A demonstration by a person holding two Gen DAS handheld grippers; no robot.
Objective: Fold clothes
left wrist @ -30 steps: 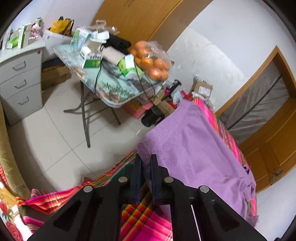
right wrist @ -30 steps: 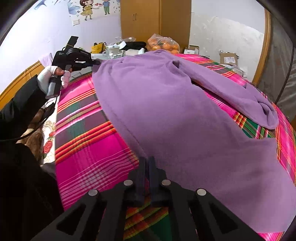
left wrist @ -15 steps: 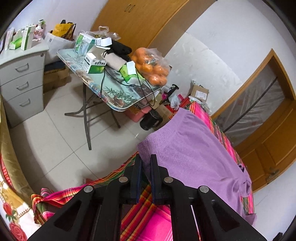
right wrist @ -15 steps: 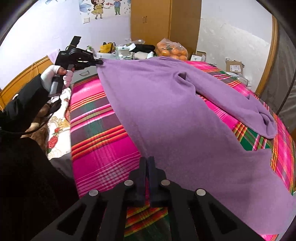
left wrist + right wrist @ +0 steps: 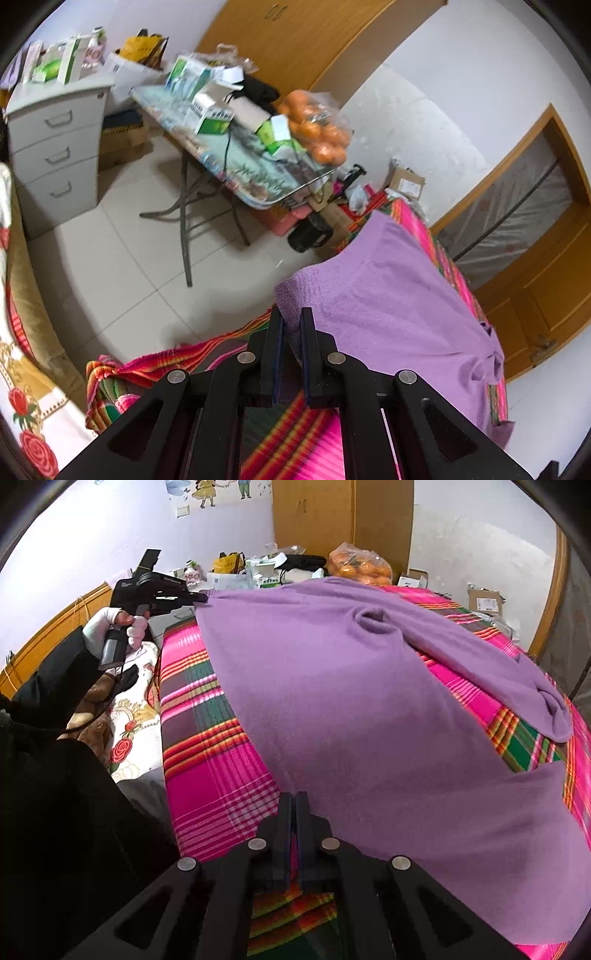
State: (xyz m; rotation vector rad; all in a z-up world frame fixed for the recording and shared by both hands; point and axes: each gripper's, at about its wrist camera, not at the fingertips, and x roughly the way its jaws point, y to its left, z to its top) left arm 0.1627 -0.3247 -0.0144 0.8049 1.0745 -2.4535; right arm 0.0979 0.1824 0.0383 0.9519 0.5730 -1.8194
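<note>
A purple sweater [image 5: 351,709] lies spread over a pink plaid bedspread [image 5: 207,768], one sleeve [image 5: 509,672] trailing to the right. My right gripper [image 5: 293,797] is shut on the sweater's near edge. My left gripper [image 5: 291,317] is shut on the sweater's [image 5: 388,295] far corner, holding that corner a little above the bedspread [image 5: 295,439]. In the right wrist view the left gripper [image 5: 201,598] shows at the upper left, held by a white-gloved hand [image 5: 110,627] in a black sleeve.
Beyond the bed stands a folding table [image 5: 236,173] cluttered with boxes and a bag of oranges [image 5: 317,125]. A grey drawer cabinet [image 5: 55,147] stands on the tiled floor. Wooden wardrobe [image 5: 340,520] and door [image 5: 535,295] line the walls. A floral quilt [image 5: 129,731] lies left.
The left gripper has carried its sweater corner sideways along the bed and slightly lower, drawing the fabric flatter. The right gripper has stayed where it was, gripping the near edge.
</note>
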